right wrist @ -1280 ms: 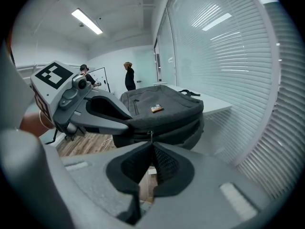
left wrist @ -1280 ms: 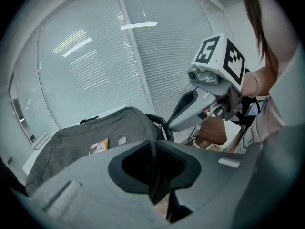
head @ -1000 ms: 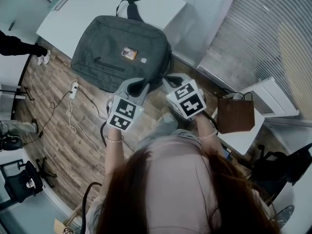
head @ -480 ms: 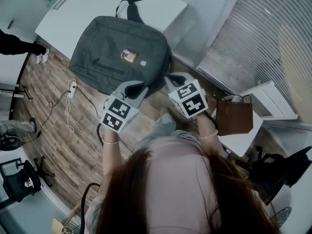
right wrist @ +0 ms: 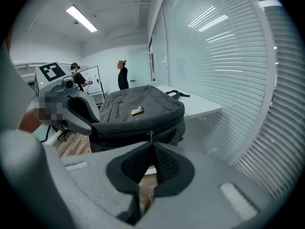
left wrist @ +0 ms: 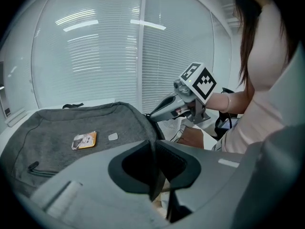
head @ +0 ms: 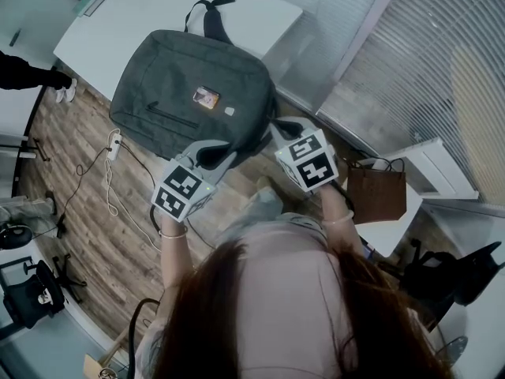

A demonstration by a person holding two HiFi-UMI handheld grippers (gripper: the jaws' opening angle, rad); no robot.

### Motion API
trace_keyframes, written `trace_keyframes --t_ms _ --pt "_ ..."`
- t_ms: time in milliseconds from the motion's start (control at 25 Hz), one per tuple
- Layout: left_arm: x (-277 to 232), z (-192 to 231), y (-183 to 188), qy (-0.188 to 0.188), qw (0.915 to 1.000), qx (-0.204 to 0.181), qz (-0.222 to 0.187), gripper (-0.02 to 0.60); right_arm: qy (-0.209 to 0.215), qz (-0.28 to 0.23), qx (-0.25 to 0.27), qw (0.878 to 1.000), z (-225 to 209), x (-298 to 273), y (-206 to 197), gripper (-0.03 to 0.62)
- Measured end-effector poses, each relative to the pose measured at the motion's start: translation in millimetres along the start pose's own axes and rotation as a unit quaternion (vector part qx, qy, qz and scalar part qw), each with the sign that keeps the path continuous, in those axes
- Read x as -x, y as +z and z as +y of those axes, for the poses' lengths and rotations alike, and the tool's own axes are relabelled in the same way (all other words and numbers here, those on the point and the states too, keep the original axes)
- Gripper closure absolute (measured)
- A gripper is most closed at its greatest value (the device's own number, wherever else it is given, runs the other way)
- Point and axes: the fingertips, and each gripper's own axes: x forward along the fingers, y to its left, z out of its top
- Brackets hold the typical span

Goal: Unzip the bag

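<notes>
A grey bag [head: 193, 101] lies flat on the white table [head: 118, 22], its near side hanging over the edge. It has an orange tag [head: 206, 95] on top. My right gripper [head: 274, 127] is at the bag's near right side. In the right gripper view its jaws [right wrist: 151, 144] are shut, and the small metal zip pull [right wrist: 150, 136] on the bag's side sticks out at their tips. My left gripper [head: 223, 151] sits by the bag's near edge. In the left gripper view [left wrist: 153, 144] its pads meet with nothing seen between them, and the bag [left wrist: 71, 128] lies just beyond.
A brown paper bag [head: 380, 189] stands on a small white stand [head: 398, 227] at the right. A power strip and cables [head: 117, 144] lie on the wooden floor at the left. Window blinds [head: 442, 69] run along the right side. People [right wrist: 123, 75] stand far behind.
In the head view my left gripper has slid down and to the left and rolled a little. The bag sits slightly further left in the picture. The right gripper has hardly shifted.
</notes>
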Motion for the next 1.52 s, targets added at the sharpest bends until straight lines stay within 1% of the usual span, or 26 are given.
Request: trace_keyframes --t_ms 240,520,680,960,1360,1520 --pt "1.3 2.8 1.7 -0.029 0.9995 0.016 -0.003 0.529 -0.007 0.005 -0.001 1.000 -11.9 -6.7 5.6 0.586" --pt "0.3 2.0 2.2 -0.049 0.9984 0.028 -0.010 0.528 -0.010 0.012 -0.001 1.000 -27.3 -13.2 8.9 0.586" --pt "-1.4 4.6 0.8 -0.062 0.9975 0.034 -0.008 0.528 -0.011 0.013 -0.010 1.000 -35.4 -20.2 9.4 0.586" --pt "-0.4 5.9 -0.6 -0.065 0.9972 0.035 -0.007 0.528 -0.023 0.010 -0.007 1.000 -42.1 -25.4 13.7 0.586" --pt "-0.8 6.6 -0.9 -0.063 0.9971 0.038 -0.019 0.528 -0.040 0.009 0.009 0.999 -55.3 -34.7 19.3 0.586" --pt "-0.6 7.8 -0.2 -0.074 0.9958 0.047 -0.028 0.528 -0.043 0.009 0.012 0.999 -62.5 -40.1 22.2 0.586"
